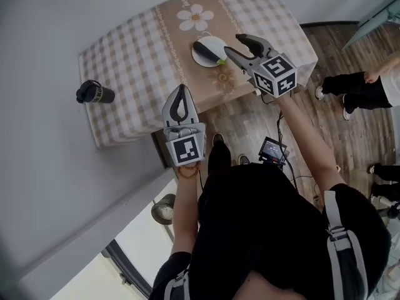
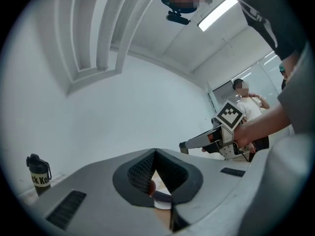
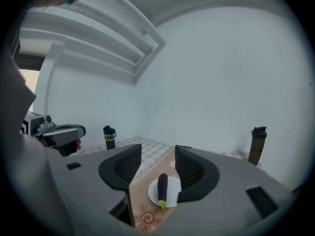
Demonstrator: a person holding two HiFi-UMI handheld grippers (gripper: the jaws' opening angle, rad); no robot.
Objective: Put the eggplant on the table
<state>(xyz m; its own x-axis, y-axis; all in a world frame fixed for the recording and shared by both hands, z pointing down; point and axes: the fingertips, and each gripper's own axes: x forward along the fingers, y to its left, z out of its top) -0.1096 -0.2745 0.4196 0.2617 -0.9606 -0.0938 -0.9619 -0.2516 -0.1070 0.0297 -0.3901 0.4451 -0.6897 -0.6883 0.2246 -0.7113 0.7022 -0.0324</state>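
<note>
On the white plate [image 1: 201, 59], near the middle of the table [image 1: 125, 67], lay the eggplant [image 1: 205, 49]. It was not down on the cloth yet. My right gripper [image 1: 233, 44] hung close to the plate without touching it. Its jaws were wide apart and nothing was between them. My left gripper [image 1: 182, 90] was off to the side, apart from the plate. Its jaws were pressed together on nothing.

I thought a few things could go wrong. The eggplant looked smooth and round, so it could slip out or roll away if I pinched it near one end. If I went down too low, my jaws could bump the plate and push it or tip it. If I let go too high, the eggplant could roll off the table's edge. A black bottle [image 1: 95, 92] stood well apart at a corner, so I did not think I would knock it.

The eggplant was small, long and dark purple. It had a green stem at the end that pointed toward me. It lay flat across the plate.
</note>
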